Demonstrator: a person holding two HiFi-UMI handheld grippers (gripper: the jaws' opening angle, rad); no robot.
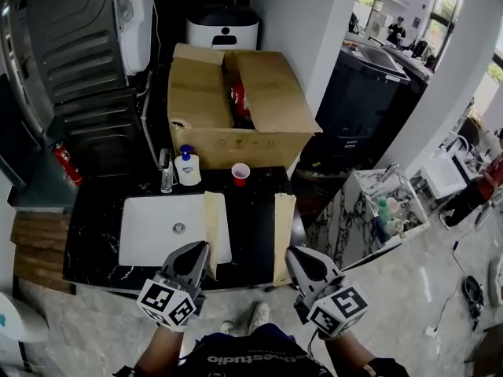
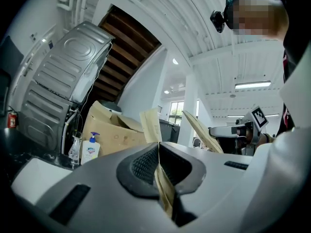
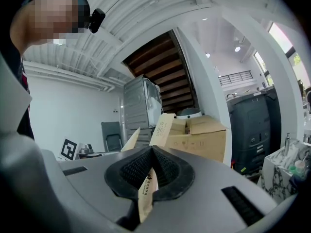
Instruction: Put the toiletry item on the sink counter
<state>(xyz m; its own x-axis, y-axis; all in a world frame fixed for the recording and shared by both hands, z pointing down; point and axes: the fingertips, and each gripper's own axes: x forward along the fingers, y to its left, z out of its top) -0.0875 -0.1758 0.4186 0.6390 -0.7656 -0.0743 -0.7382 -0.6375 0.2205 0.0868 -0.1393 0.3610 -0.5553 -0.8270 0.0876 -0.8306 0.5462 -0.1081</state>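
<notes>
I hold a small open cardboard box (image 1: 284, 228) by its two upright flaps over the right part of the black sink counter (image 1: 94, 210). My left gripper (image 1: 200, 250) is shut on the left flap (image 2: 150, 125), and my right gripper (image 1: 295, 256) is shut on the right flap (image 3: 160, 127). The box's inside looks dark and I cannot see what is in it. A white pump bottle of hand soap (image 1: 187, 166) stands behind the white basin (image 1: 157, 230), beside the faucet (image 1: 166, 171). It also shows at the left as the soap bottle (image 2: 91, 148).
A red cup (image 1: 240, 173) stands on the counter's back edge. Behind it sits a large open cardboard box (image 1: 271, 93) with a white appliance (image 1: 222, 28) further back. A grey machine (image 1: 78, 45) and a fire extinguisher (image 1: 67, 163) are at the left, a marble stand with bottles (image 1: 389, 210) at the right.
</notes>
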